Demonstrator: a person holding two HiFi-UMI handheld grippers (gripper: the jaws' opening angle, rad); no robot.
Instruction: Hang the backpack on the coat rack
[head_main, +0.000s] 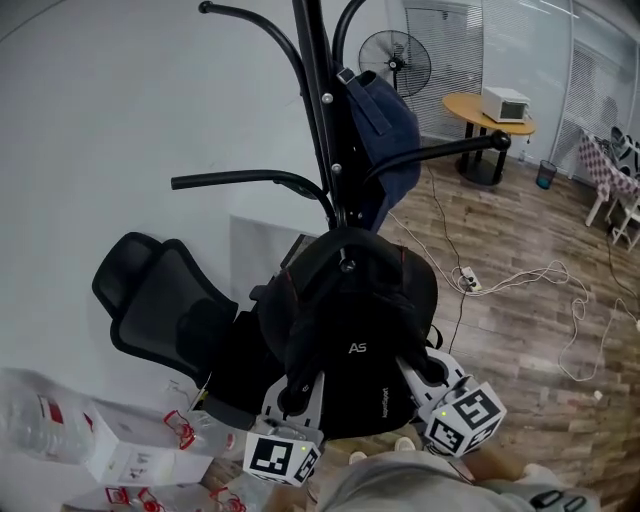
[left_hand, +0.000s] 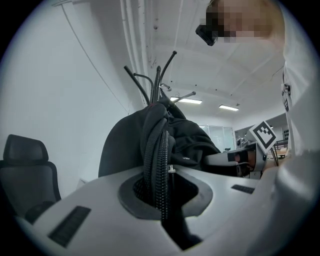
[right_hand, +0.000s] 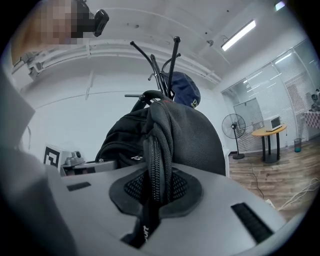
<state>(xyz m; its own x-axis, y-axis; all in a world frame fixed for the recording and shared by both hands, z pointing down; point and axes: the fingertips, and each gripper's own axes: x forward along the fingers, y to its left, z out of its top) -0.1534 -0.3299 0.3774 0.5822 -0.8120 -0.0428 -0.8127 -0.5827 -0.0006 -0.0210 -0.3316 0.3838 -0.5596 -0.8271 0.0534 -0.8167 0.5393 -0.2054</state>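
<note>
A black backpack (head_main: 355, 320) hangs between my two grippers, held up in front of the black coat rack (head_main: 320, 110). Its top loop (head_main: 347, 262) is close to the rack's pole, below the curved arms. My left gripper (head_main: 290, 400) is shut on a padded strap at the pack's left side (left_hand: 162, 185). My right gripper (head_main: 425, 375) is shut on a zipped, padded edge at its right side (right_hand: 155, 187). From both gripper views the backpack (left_hand: 185, 140) (right_hand: 150, 130) rises toward the coat rack (left_hand: 157, 82) (right_hand: 167, 70). A dark blue bag (head_main: 385, 130) (right_hand: 184, 92) hangs on an upper arm.
A black office chair (head_main: 160, 300) (left_hand: 25, 170) stands left of the rack against the white wall. White boxes with red print (head_main: 110, 450) lie at the lower left. At the back right stand a fan (head_main: 395, 60) and a round table (head_main: 487, 110); cables (head_main: 520, 275) trail across the wooden floor.
</note>
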